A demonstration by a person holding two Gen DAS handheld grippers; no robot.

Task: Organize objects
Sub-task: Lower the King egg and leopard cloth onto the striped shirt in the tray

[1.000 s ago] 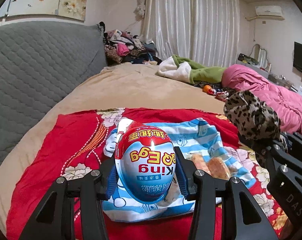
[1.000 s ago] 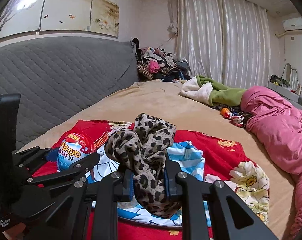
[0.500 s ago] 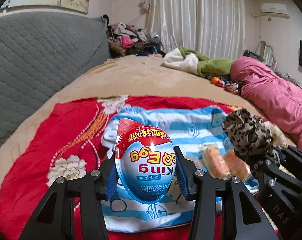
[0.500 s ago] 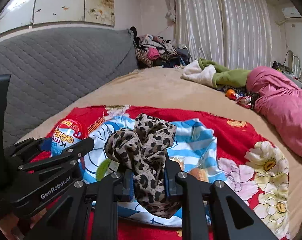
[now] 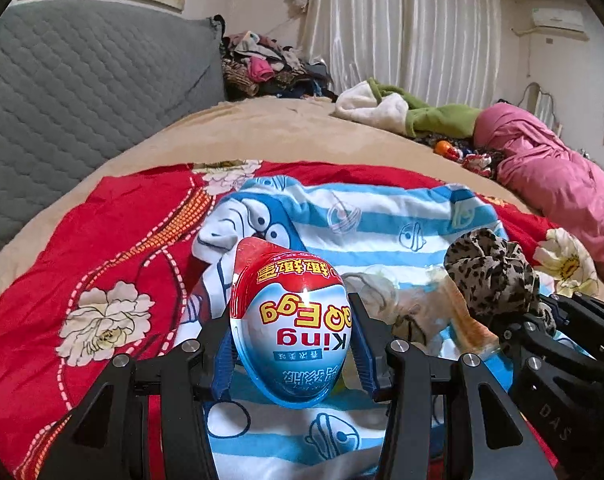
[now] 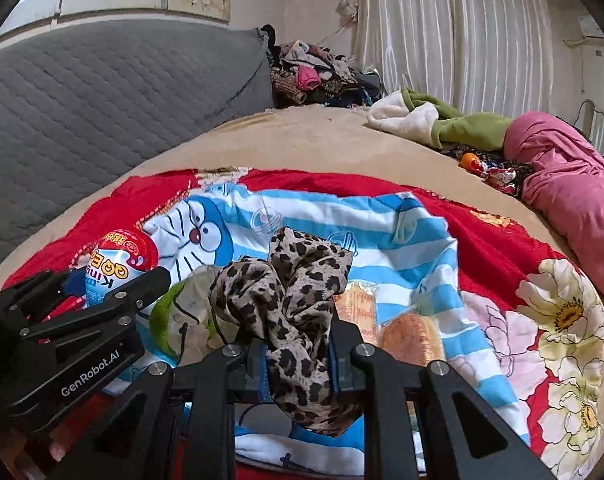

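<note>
My left gripper [image 5: 289, 344] is shut on a red, white and blue toy egg [image 5: 289, 320], held just above a blue-striped cartoon cloth [image 5: 362, 220]. The egg also shows in the right wrist view [image 6: 119, 266]. My right gripper [image 6: 295, 360] is shut on a leopard-print scrunchie [image 6: 289, 300], held above the same cloth [image 6: 342, 220]; the scrunchie shows at the right of the left wrist view [image 5: 490, 276]. Wrapped snack packets [image 6: 406, 328] and a clear green-edged packet [image 6: 181, 308] lie on the cloth under both grippers.
The striped cloth lies on a red flowered blanket [image 5: 101, 240] over a tan bed [image 5: 281, 128]. A grey quilted headboard [image 5: 81, 80] stands at left. A pink duvet [image 5: 554, 176], green and white blanket [image 5: 402, 112] and a clothes pile [image 5: 269, 68] lie farther back.
Both grippers have moved down and forward over the striped cloth, still holding the egg and the scrunchie. The snack packets now lie closer under them.
</note>
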